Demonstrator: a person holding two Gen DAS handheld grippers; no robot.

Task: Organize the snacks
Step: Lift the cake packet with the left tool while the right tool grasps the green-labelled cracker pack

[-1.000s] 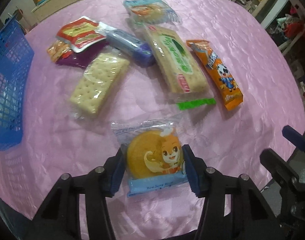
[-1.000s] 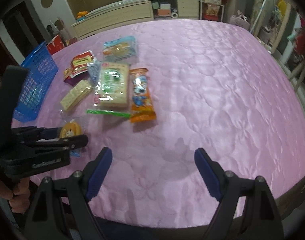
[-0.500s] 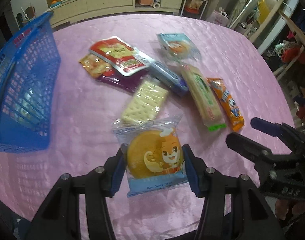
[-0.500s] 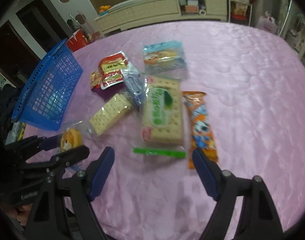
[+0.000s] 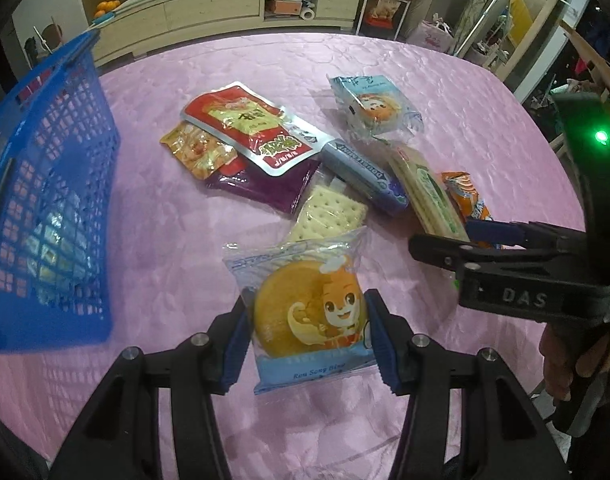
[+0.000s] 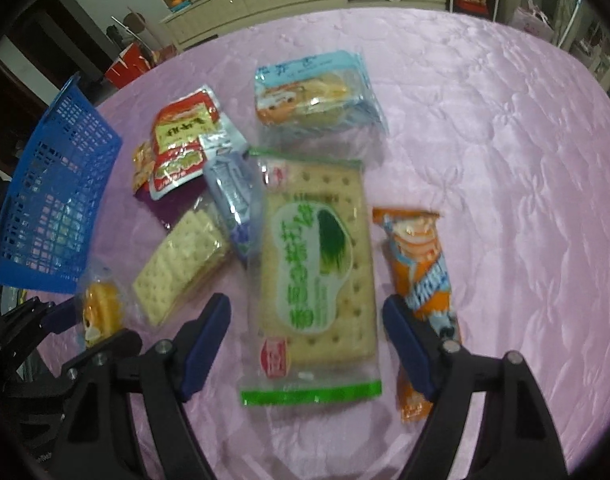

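Note:
My left gripper (image 5: 305,336) is shut on a clear packet with a round yellow cake (image 5: 301,316), held off the pink tablecloth (image 5: 165,248). The blue mesh basket (image 5: 65,168) stands to its left, apart from it. In the right wrist view my right gripper (image 6: 305,312) is open, its blue pads on either side of a large green-printed cracker pack (image 6: 317,256) that lies flat on the cloth; the pads do not press on it. The held cake (image 6: 99,312) and the basket (image 6: 53,200) show at the left of that view.
Loose snacks lie in a cluster: an orange bar (image 6: 421,272), a pale blue cake packet (image 6: 313,92), a blue-grey pack (image 6: 233,192), plain crackers (image 6: 181,264), a red pouch (image 5: 245,124) over a purple one (image 5: 265,188). A person's hand (image 5: 565,352) holds the right gripper.
The left gripper has carried the cake packet up and towards the basket. The right gripper has swung left and down from bare cloth to straddle the green cracker pack.

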